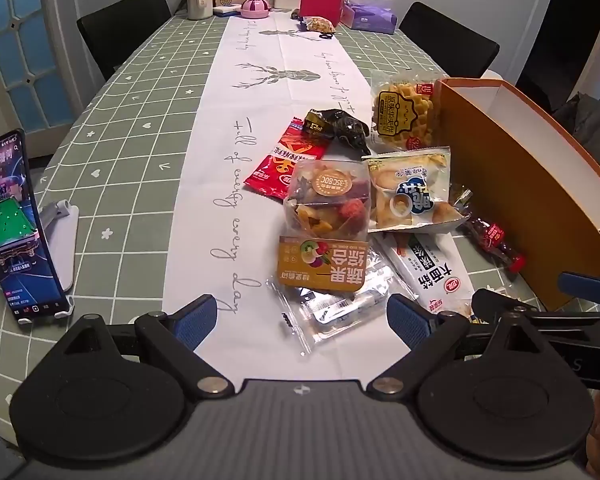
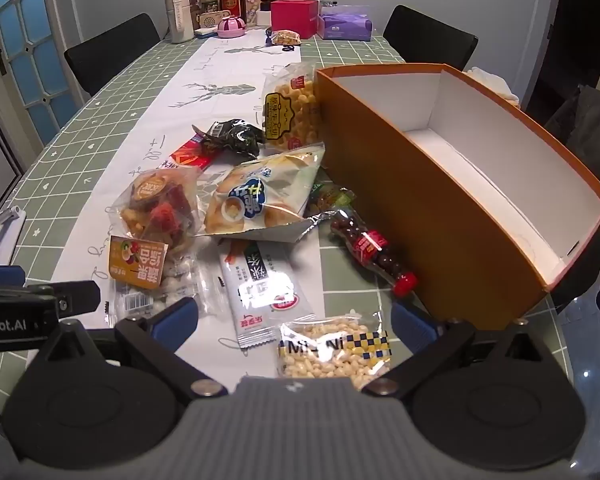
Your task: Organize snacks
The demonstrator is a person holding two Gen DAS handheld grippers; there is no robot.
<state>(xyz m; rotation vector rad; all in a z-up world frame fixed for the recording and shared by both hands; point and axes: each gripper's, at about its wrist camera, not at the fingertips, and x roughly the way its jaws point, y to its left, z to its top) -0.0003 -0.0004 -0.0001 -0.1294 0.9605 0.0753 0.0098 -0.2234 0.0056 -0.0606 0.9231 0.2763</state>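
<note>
The long surface, covered by a green grid-patterned cloth with a white runner, is carrying everything. The tall orange cardboard box with a white inside is standing open at about 2 o'clock of the snack pile, and nothing is showing on its white floor. Just beside its near wall, at 9 o'clock of it, the clear packet of yellow waffle biscuits is leaning. The pale crisp bag with a blue logo is lying on the heap's middle, overlapping the white long noodle-snack wrapper. At 9 o'clock of that bag the clear pouch of mixed dried fruit with an orange label is resting on a transparent packet. The small clear bottle of dark chocolate beans with a red cap is lying close to the box. The clear packet of pale nuts is sitting nearest the right hand-held gripper, which is hovering released, grasping nothing. The left hand-held gripper is likewise spread wide and empty
</note>
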